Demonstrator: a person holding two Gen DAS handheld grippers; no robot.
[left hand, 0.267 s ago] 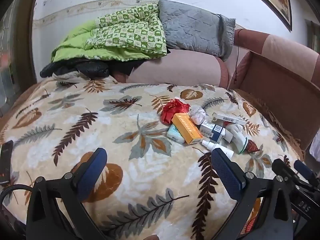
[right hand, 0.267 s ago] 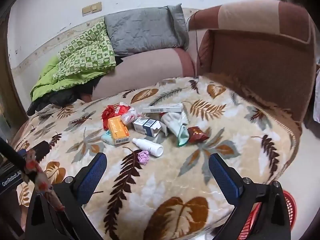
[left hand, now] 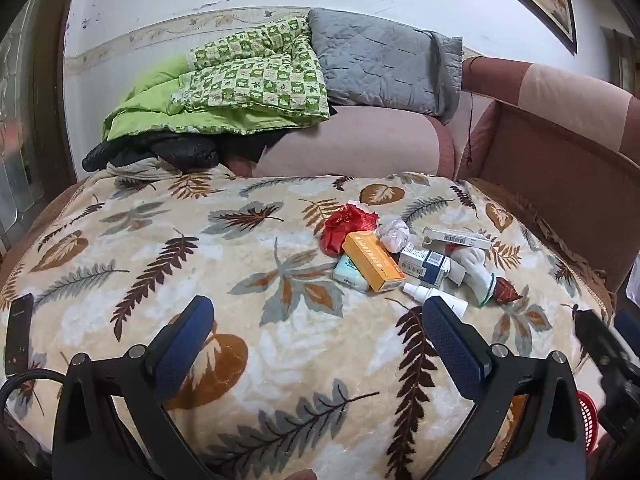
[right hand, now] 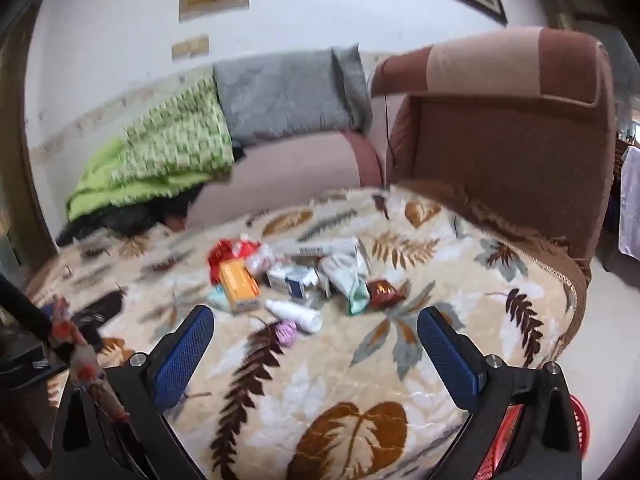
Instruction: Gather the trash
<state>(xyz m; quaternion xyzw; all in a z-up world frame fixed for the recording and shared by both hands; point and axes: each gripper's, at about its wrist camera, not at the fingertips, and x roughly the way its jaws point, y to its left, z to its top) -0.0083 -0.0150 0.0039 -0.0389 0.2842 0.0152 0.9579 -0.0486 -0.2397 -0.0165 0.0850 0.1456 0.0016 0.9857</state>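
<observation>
A heap of trash lies on the leaf-patterned blanket (left hand: 160, 240): a crumpled red wrapper (left hand: 348, 226), an orange box (left hand: 372, 260), a blue-and-white box (left hand: 424, 264), a long white box (left hand: 456, 236), a white bottle (left hand: 434, 296) and a crumpled tissue (left hand: 394, 234). In the right wrist view the same heap shows the orange box (right hand: 238, 282), the white bottle (right hand: 294, 314), a small purple scrap (right hand: 286, 334) and a dark red wrapper (right hand: 382, 292). My left gripper (left hand: 316, 336) is open, short of the heap. My right gripper (right hand: 316, 340) is open, just short of the bottle.
A red basket (right hand: 576, 424) stands on the floor at the lower right, past the blanket's edge. A phone (left hand: 18, 332) lies at the blanket's left edge. Green quilt (left hand: 240, 88) and grey pillow (left hand: 384, 68) rest on the sofa back; a brown armrest (right hand: 504, 160) rises on the right.
Both grippers have moved forward toward the heap, which looks larger and nearer. The right view is blurred from motion. Nothing was taken hold of.
</observation>
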